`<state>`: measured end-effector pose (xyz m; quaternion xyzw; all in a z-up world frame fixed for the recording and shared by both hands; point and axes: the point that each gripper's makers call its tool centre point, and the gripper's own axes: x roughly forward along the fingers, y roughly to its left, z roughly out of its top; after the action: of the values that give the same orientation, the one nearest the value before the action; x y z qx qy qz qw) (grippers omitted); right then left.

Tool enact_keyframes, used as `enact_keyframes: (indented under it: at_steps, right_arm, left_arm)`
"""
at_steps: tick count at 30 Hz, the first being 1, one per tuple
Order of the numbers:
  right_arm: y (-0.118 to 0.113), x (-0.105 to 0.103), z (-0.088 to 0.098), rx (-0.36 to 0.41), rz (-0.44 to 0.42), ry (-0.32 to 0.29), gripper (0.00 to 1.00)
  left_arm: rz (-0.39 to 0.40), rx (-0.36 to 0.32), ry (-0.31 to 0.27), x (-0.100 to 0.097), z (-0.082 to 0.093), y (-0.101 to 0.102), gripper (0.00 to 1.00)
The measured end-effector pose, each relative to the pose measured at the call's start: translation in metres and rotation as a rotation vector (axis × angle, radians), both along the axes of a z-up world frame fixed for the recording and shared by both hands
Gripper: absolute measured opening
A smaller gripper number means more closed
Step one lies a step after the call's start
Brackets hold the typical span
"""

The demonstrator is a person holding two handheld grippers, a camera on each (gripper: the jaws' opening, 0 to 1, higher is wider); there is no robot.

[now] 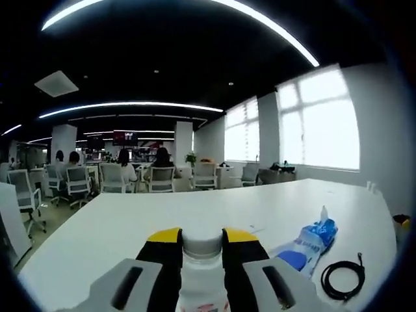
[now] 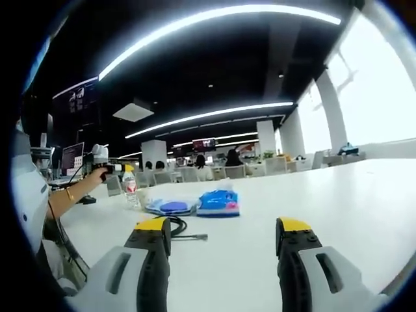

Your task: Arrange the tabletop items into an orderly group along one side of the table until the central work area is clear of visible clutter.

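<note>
Closest to the lens in the left gripper view: the left tool, yellow-tipped black jaws clenched on a clear plastic bottle with a white cap, apparently lifted above the white worktop. Just right of that, lying flat on the worktop: a transparent pouch with blue printing, a round blue pad against its near end, and a coiled black cable beside it, close to the right-hand edge. In the right gripper view, the right tool released, jaws wide apart and empty, aimed across bare worktop toward the same pouch, pad and cable; beyond them the bottle, held upright by the left tool in the person's hand. Likely step in hand: carrying the bottle over to join that cluster. Best done by keeping the bottle upright, lowering onto open surface just beside the pouch without nudging it or catching the cable, and releasing only once the base sits flat. Plenty of bare worktop ahead and to the left; far edge well away; right edge near the cable worth minding.
</note>
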<state>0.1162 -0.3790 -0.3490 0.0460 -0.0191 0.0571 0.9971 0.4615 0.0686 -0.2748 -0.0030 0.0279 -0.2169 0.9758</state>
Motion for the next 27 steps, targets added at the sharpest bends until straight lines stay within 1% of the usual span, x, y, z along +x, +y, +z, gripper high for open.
enact_keyframes:
  at_steps: [4, 5, 6, 7, 9, 11, 12, 14, 17, 18, 19, 20, 21, 24, 27]
  right_arm:
    - [0.004, 0.004, -0.004, -0.001, 0.011, 0.011, 0.63]
    - [0.004, 0.004, -0.004, -0.001, 0.012, 0.013, 0.63]
    - [0.005, 0.005, -0.005, -0.002, 0.013, 0.016, 0.63]
    - [0.005, 0.005, -0.006, -0.003, 0.014, 0.019, 0.63]
    - [0.006, 0.006, -0.006, -0.002, 0.015, 0.019, 0.63]
    - [0.007, 0.006, -0.007, 0.003, 0.015, 0.018, 0.63]
    - [0.007, 0.006, -0.008, 0.005, 0.017, 0.020, 0.63]
    - [0.008, 0.006, -0.010, 0.007, 0.019, 0.024, 0.63]
    - [0.010, 0.005, -0.012, 0.010, 0.022, 0.029, 0.63]
    - [0.010, 0.005, -0.013, 0.012, 0.022, 0.031, 0.63]
    - [0.010, 0.005, -0.013, 0.012, 0.022, 0.031, 0.63]
    - [0.008, 0.004, -0.013, 0.012, 0.019, 0.032, 0.64]
    - [0.007, 0.003, -0.013, 0.013, 0.017, 0.031, 0.64]
    - [0.004, 0.003, -0.013, 0.014, 0.012, 0.032, 0.64]
    - [0.003, 0.003, -0.013, 0.010, 0.010, 0.034, 0.64]
  left_arm:
    - [-0.003, 0.022, 0.005, 0.001, -0.009, 0.000, 0.21]
    - [-0.004, 0.000, -0.033, 0.001, -0.003, -0.001, 0.21]
    - [-0.004, 0.012, -0.004, 0.000, -0.010, 0.001, 0.21]
    - [-0.012, -0.005, -0.024, 0.000, -0.008, -0.001, 0.22]
    - [-0.017, -0.021, -0.023, -0.002, -0.009, 0.003, 0.22]
    - [-0.020, -0.038, -0.038, -0.002, -0.009, 0.003, 0.22]
    - [-0.022, -0.038, -0.062, -0.003, -0.009, 0.002, 0.22]
    - [-0.016, -0.048, -0.073, -0.004, -0.008, 0.001, 0.23]
    - [0.002, -0.041, -0.116, -0.005, -0.008, 0.001, 0.23]
    - [0.007, -0.028, -0.124, -0.005, -0.008, 0.001, 0.23]
    - [0.010, -0.017, -0.123, -0.005, -0.009, 0.001, 0.23]
    - [0.010, 0.001, -0.115, -0.005, -0.012, 0.000, 0.25]
    - [0.008, 0.005, -0.112, -0.006, -0.014, -0.001, 0.28]
    - [0.001, -0.007, -0.097, -0.014, -0.022, -0.002, 0.38]
    - [0.018, -0.013, -0.086, -0.021, -0.030, 0.000, 0.40]
